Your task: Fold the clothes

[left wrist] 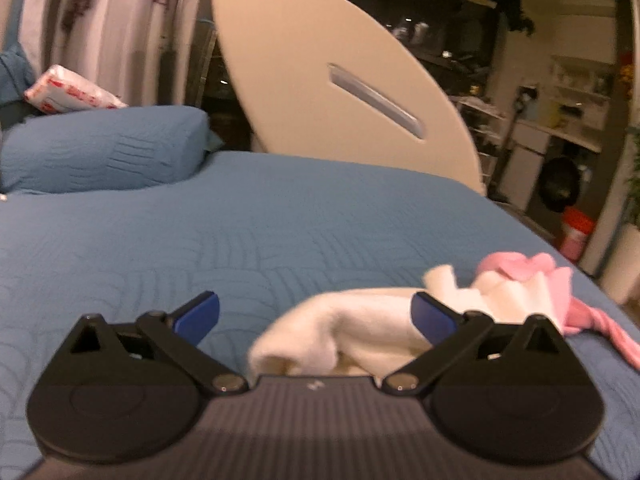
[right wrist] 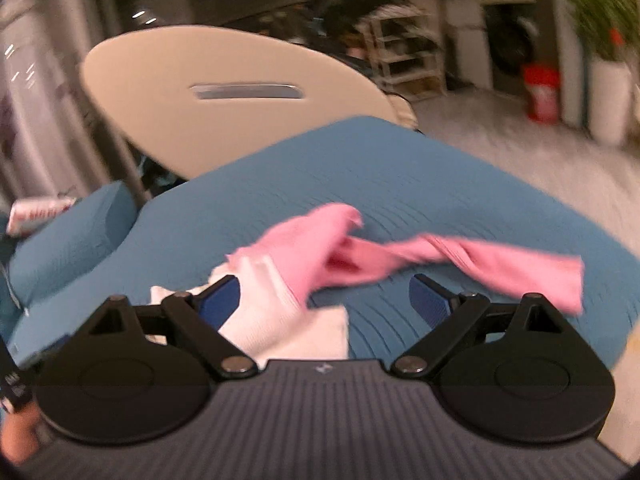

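A crumpled white and pink garment [left wrist: 360,328] lies on the blue quilted bed [left wrist: 240,232]. In the left wrist view its white part sits between and just below the fingers, and the pink part trails off to the right. My left gripper [left wrist: 316,316] is open above it, gripping nothing. In the right wrist view the same garment [right wrist: 304,280] has a twisted pink sleeve [right wrist: 480,260] stretching right across the bed [right wrist: 400,176]. My right gripper [right wrist: 324,300] is open too, with the white cloth near its left finger.
A blue pillow [left wrist: 100,148] and a red-and-white packet [left wrist: 68,92] lie at the bed's far left. A beige oval board [left wrist: 320,80] leans behind the bed. Shelves and a red bucket [right wrist: 542,92] stand on the floor to the right, beside a potted plant.
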Action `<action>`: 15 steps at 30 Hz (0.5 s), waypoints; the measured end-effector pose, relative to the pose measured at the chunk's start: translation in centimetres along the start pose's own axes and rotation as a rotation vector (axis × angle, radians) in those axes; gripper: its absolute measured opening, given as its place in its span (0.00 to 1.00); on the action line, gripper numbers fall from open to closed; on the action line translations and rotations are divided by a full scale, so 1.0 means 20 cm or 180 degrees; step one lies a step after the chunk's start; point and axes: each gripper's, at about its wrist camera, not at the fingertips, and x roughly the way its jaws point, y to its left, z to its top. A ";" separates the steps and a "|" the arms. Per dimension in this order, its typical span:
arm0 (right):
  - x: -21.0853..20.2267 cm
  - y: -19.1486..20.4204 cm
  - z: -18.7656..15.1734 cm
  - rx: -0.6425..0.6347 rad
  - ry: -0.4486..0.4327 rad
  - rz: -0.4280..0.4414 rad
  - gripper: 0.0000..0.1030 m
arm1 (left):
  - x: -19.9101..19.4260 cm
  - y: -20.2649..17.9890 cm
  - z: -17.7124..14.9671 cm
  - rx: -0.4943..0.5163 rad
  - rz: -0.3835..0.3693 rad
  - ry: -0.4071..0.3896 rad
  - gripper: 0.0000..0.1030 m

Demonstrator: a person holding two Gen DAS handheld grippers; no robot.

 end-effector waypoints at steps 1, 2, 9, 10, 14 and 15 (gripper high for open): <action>0.05 0.00 -0.01 -0.0052 0.0068 0.0021 0.91 | 0.01 0.00 -0.01 0.0014 0.0025 0.0048 1.00; 0.08 -0.02 -0.03 -0.0042 0.0141 0.0026 0.91 | 0.02 0.01 -0.02 0.0037 0.0054 0.0082 1.00; 0.18 -0.28 -0.29 0.0561 0.0513 0.0223 0.91 | 0.07 0.03 -0.18 0.0315 0.0208 0.0260 1.00; 0.15 -0.34 -0.28 0.0798 0.0384 0.0345 0.91 | 0.08 0.02 -0.21 0.0328 0.0261 0.0328 1.00; 0.12 -0.41 -0.28 0.1032 0.0192 0.0425 0.91 | 0.06 -0.05 -0.25 0.0575 0.0228 0.0249 1.00; 0.13 -0.42 -0.28 0.1055 0.0190 0.0465 0.91 | 0.05 -0.08 -0.25 0.0697 0.0219 0.0198 1.00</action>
